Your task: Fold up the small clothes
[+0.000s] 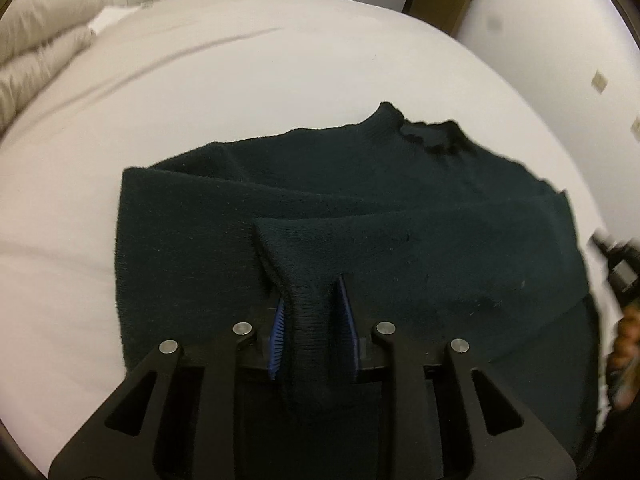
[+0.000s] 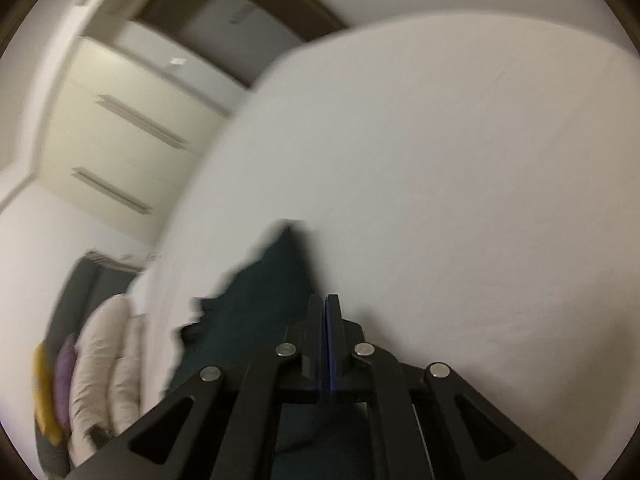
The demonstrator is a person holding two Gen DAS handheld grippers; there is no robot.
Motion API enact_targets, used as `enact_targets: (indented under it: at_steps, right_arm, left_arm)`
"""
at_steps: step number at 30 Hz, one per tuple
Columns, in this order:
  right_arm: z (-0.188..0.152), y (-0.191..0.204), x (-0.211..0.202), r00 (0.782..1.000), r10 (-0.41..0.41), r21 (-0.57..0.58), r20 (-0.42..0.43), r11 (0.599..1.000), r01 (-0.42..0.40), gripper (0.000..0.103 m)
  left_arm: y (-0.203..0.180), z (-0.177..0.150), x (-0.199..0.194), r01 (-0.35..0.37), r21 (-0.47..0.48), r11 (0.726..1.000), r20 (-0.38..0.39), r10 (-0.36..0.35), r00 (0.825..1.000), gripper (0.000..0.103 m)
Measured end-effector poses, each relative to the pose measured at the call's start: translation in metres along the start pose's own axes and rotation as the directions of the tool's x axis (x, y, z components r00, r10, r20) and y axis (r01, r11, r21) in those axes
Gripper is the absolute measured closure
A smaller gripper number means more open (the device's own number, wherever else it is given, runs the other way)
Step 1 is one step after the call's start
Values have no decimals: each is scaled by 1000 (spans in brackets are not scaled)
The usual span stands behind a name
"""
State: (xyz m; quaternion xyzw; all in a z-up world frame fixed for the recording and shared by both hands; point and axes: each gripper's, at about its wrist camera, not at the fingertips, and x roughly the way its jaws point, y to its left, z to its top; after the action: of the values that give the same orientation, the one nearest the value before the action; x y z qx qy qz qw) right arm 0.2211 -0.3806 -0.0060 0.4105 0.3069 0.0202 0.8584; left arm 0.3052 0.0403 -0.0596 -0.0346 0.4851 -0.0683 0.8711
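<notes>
The dark knit sweater [image 1: 360, 220] lies flat on the bed [image 1: 200, 80], collar away. Left gripper [image 1: 312, 312] jaws stand parted around its ribbed cuff [image 1: 308, 320]; right gripper [image 2: 325, 320] jaws closed empty beside the sweater's edge.

A home bedroom is shown: a bed [image 1: 280, 92] covered in a white sheet, folded bedding [image 1: 36, 40] at its far-left corner, cupboards [image 2: 120, 128] beyond.

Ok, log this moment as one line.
stage: folding dark sweater on white bed | left gripper: sleeve cuff between parted jaws | right gripper: shut, empty
</notes>
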Motion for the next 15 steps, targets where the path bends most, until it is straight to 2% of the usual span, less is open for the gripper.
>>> enact_targets:
  at_steps: [2,3,4,6,7,9,11,13,14,15]
  right_arm:
    - [-5,25,16,995,76,-60,-69,995,-80,90]
    - [-8,33,26,990,89,-84,-107,992,-98,82]
    - [-11,37,36,988,85,-98,-131,990,-98,80]
    - [-17,30,60,981,33,-101,-193,993,-54,80]
    - [-20,24,72,976,2,-84,-218,996,-21,86]
    - [-21,3,75,977,18,-45,-213,999,-28,103]
    - [-19,-9,70,975,68,0,-213,998,-69,103]
    - [-18,-1,63,976,41,-32,-213,998,-49,102]
    - [-16,5,60,977,39,-43,-208,998,-49,100]
    - [-15,9,55,977,56,-45,-204,997,-67,88]
  left_arm:
    - [-7,-2,-2,-50,28,998,12,50,999,75]
    - [-10,-3,-3,-71,40,997,18,70,997,71]
    - [-11,-3,-4,-96,49,994,23,95,995,56]
    - [-8,-4,-10,-179,53,982,45,177,983,37]
    - [-6,-5,-14,-220,53,974,65,217,974,37]
    - [-2,-5,-19,-265,52,963,82,260,962,37]
    - [-1,-6,-23,-287,55,956,102,280,955,37]
    - [-5,-6,-23,-307,66,949,110,299,948,37]
    - [-5,-4,-21,-306,69,949,107,298,948,37]
    - [-8,-4,-18,-307,74,949,103,299,949,37]
